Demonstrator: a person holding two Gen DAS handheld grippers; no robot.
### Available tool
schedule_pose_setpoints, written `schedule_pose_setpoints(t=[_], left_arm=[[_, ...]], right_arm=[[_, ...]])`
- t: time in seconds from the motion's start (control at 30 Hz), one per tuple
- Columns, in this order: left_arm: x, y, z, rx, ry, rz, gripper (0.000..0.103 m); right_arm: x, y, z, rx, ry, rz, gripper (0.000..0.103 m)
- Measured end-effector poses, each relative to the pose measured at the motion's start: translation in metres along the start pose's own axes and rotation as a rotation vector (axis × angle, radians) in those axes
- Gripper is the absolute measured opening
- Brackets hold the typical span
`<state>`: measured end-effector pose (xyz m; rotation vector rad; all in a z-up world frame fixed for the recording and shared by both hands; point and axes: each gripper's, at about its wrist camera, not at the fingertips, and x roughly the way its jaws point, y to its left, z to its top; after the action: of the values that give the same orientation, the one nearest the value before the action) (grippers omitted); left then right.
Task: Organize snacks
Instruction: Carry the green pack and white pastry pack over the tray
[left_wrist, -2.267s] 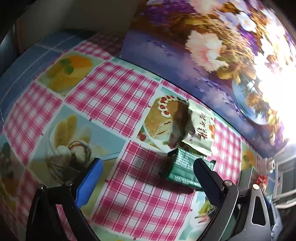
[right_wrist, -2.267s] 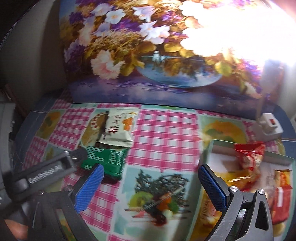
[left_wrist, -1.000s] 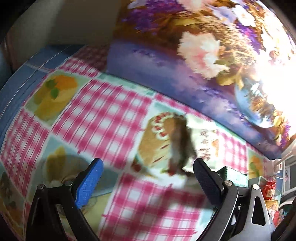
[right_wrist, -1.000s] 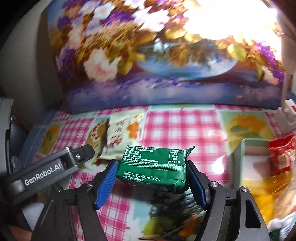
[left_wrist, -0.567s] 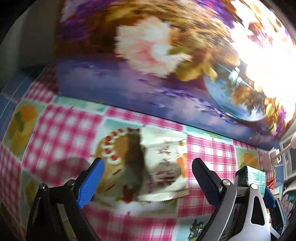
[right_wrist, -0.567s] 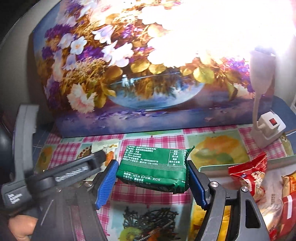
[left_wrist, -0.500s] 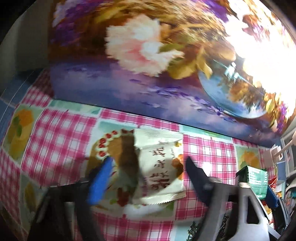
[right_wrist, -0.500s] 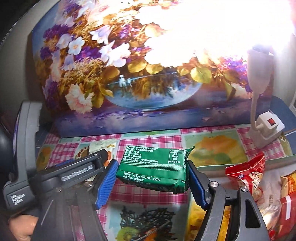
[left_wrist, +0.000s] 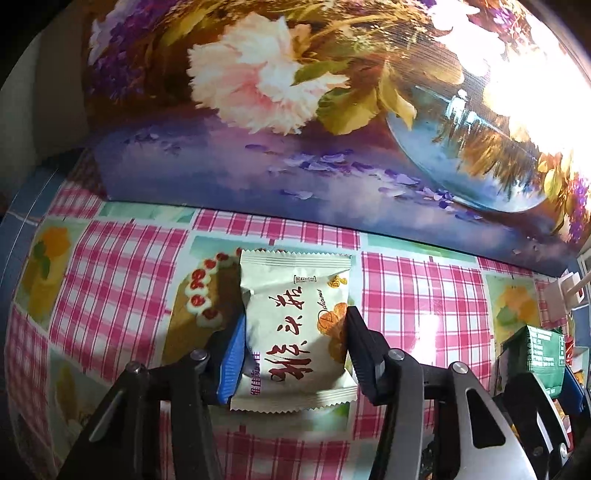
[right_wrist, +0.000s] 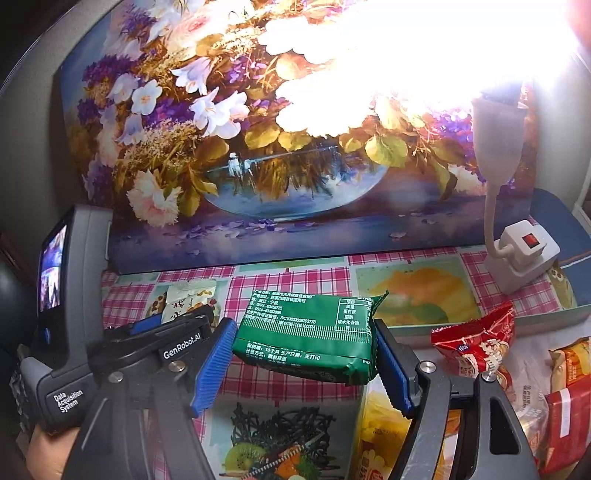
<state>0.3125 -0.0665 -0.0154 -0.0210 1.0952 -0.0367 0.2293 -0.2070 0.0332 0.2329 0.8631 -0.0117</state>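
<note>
My left gripper (left_wrist: 293, 343) is shut on a white snack packet (left_wrist: 295, 325) with red characters that lies on the checked tablecloth. My right gripper (right_wrist: 303, 358) is shut on a green snack packet (right_wrist: 308, 330) and holds it in the air near the left rim of a box (right_wrist: 413, 328). The box holds a red packet (right_wrist: 476, 343) and other snacks. The green packet also shows at the right edge of the left wrist view (left_wrist: 539, 349). The left gripper and white packet (right_wrist: 181, 301) show at the left in the right wrist view.
A large flower painting (right_wrist: 258, 147) stands along the back of the table. A white lamp base with a red switch (right_wrist: 524, 254) sits at the back right. The tablecloth (left_wrist: 118, 280) is pink-checked with food pictures.
My left gripper has moved right to the white packet and closed on it. My right gripper picked up the green packet and carried it right toward the box.
</note>
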Motion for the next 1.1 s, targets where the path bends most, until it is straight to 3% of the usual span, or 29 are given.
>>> schedule_pose_setpoints(t=[0.53,0.7,1.1], left_arm=[[-0.105,0.017,-0.054,-0.192,-0.082,-0.041,0.053],[-0.127,0.012,-0.060,-0.201,-0.103,-0.059,0.053],[-0.177,-0.027,-0.084,-0.110,-0.138,-0.103,0.053]], right_arm=[[-0.065,-0.010,-0.013,0.065,-0.003,0.010,0.075],[-0.088,-0.020,-0.020,0.097,0.014,-0.005,0.075],[-0.134,-0.066,-0.036,0.176,0.019,-0.062,0.075]])
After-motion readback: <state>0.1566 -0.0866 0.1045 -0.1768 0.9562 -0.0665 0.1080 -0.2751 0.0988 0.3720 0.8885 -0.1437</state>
